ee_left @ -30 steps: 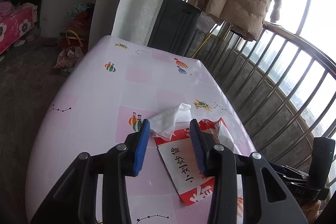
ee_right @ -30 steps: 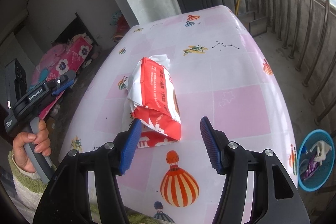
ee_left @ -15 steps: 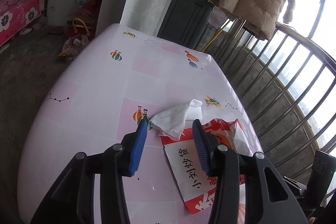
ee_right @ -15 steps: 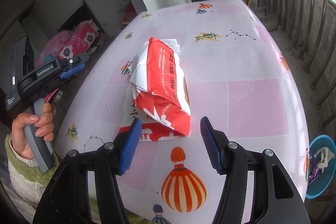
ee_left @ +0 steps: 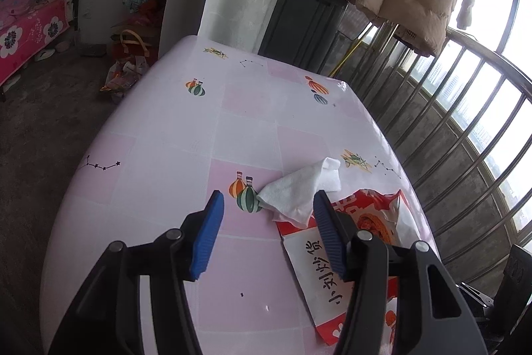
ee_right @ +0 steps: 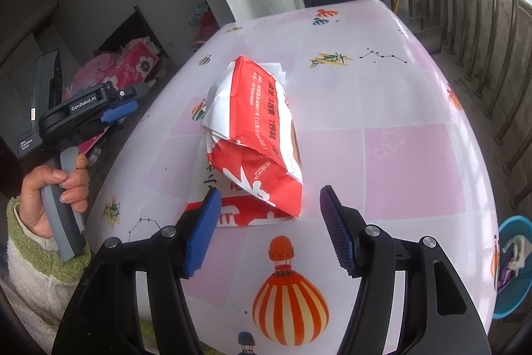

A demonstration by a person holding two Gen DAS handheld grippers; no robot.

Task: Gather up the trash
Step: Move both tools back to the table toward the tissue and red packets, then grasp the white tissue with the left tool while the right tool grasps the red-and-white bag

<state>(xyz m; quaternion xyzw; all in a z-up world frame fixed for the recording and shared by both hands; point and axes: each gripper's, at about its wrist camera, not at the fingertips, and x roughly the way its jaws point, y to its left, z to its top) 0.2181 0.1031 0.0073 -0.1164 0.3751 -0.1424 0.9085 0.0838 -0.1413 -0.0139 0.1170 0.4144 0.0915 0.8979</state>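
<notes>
A crumpled white tissue [ee_left: 301, 188] lies on the pink tablecloth, its near end on a red and white paper bag [ee_left: 342, 258]. My left gripper [ee_left: 267, 235] is open above the table, and the tissue lies just ahead between its fingertips. In the right wrist view the bag [ee_right: 256, 135] lies puffed up in the table's middle. My right gripper [ee_right: 267, 230] is open and empty, just short of the bag's near end. The left gripper [ee_right: 118, 112] shows there too, held at the table's left edge.
The table [ee_left: 186, 135] has rounded edges. A metal railing [ee_left: 465, 135] runs along its right side. A blue basket [ee_right: 512, 265] holding scraps stands on the floor right of the table. A dark cabinet [ee_left: 299, 22] and a curtain stand beyond the far end.
My left gripper has opened wider and shifted left, so the tissue now lies toward its right finger. My right gripper has moved a little closer to the bag.
</notes>
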